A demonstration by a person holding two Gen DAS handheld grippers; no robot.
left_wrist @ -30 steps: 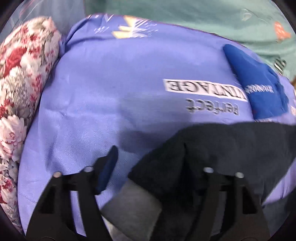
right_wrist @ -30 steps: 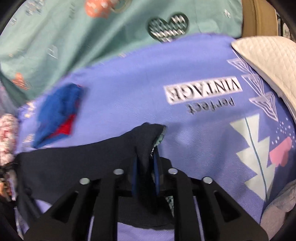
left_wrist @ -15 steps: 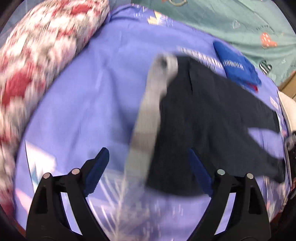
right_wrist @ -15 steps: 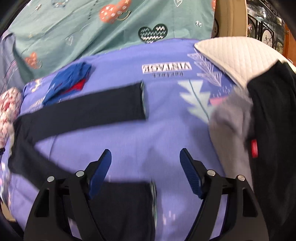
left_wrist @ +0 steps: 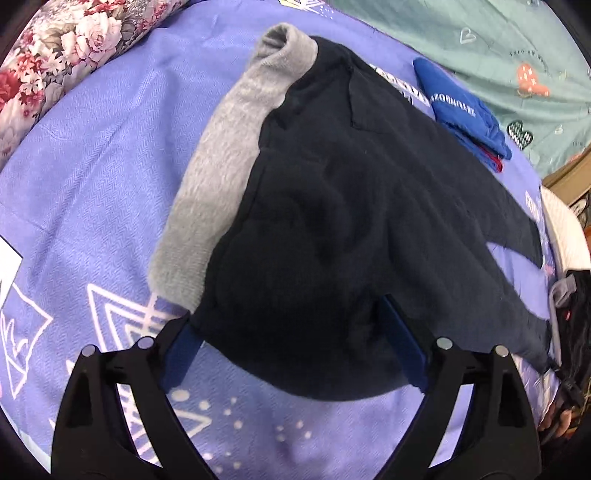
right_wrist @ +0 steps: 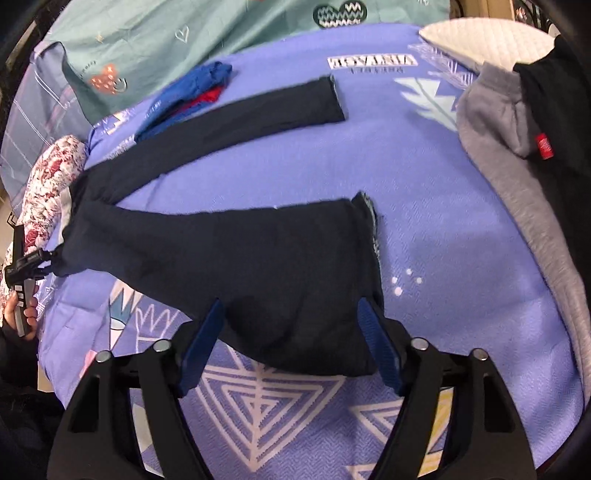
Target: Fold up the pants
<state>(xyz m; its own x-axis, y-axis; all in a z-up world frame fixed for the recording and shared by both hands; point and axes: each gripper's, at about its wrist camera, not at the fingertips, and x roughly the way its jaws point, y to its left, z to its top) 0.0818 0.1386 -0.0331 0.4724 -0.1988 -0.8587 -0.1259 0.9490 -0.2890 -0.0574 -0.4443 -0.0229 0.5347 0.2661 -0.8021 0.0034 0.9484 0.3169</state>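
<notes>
Dark navy pants (left_wrist: 332, 206) lie spread flat on a purple printed bedsheet (left_wrist: 92, 147), with a grey lining band (left_wrist: 229, 147) turned out at the waist. In the right wrist view the two legs (right_wrist: 229, 243) lie apart in a V. My left gripper (left_wrist: 295, 354) is open, its fingers straddling the near waist corner. My right gripper (right_wrist: 291, 343) is open, its fingers straddling the hem end of the near leg. The other gripper's black handle (right_wrist: 22, 266) shows at the waist in the right wrist view.
A folded blue garment (left_wrist: 465, 110) with red under it lies past the far leg. A floral pillow (left_wrist: 66, 48) is at the left, a teal blanket (right_wrist: 184, 33) at the back, a grey and black garment pile (right_wrist: 517, 147) and a white quilted cushion (right_wrist: 487, 40) at the right.
Both grippers let go of the pants and pulled back. The pants, held up bunched a second ago, now lie spread on the sheet with the legs apart.
</notes>
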